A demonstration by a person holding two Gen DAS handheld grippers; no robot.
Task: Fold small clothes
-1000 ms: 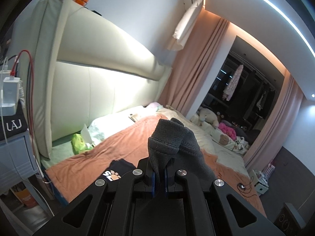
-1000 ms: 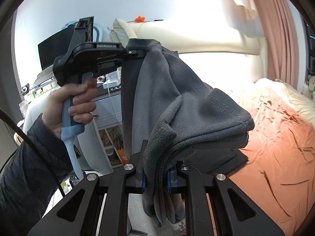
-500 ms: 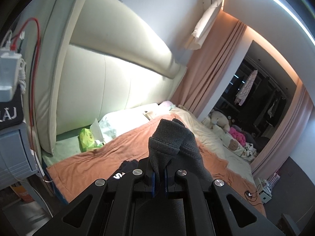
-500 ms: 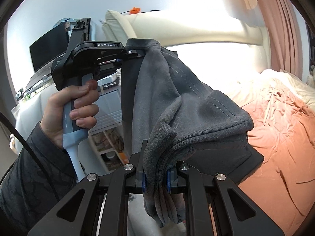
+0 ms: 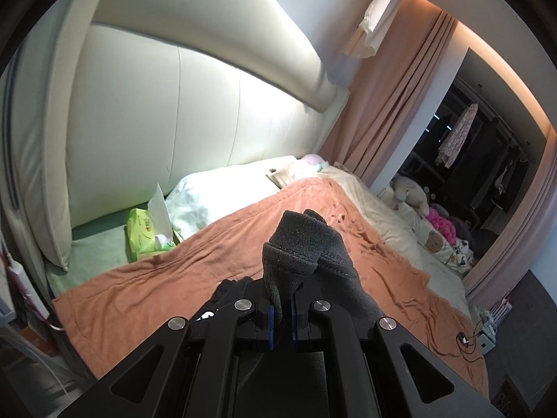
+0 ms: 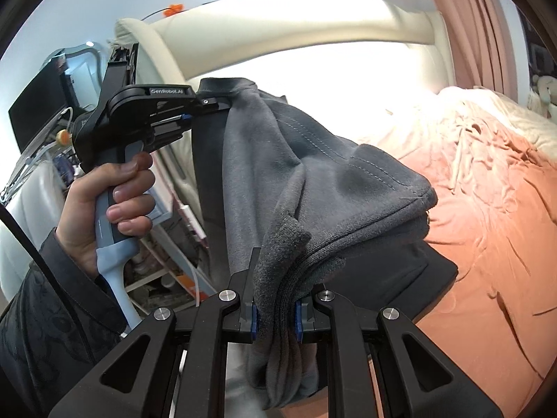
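Observation:
A small grey fleece garment hangs in the air between both grippers, above the orange blanket on the bed. My right gripper is shut on a thick bunched fold of it. In the right wrist view the left gripper sits up and to the left, held by a hand, pinching the garment's far corner. From the left wrist view that same gripper is shut on a grey fold. A dark garment with white print lies on the blanket just under it.
A padded cream headboard runs behind the bed. A green tissue pack and white pillows lie at the bed's head. Plush toys sit along the far side. A bedside shelf unit and a monitor stand left.
Both grippers have moved together toward the bed and lower, still gripping the grey garment. The bedside table with the charger has slid out of the left wrist view.

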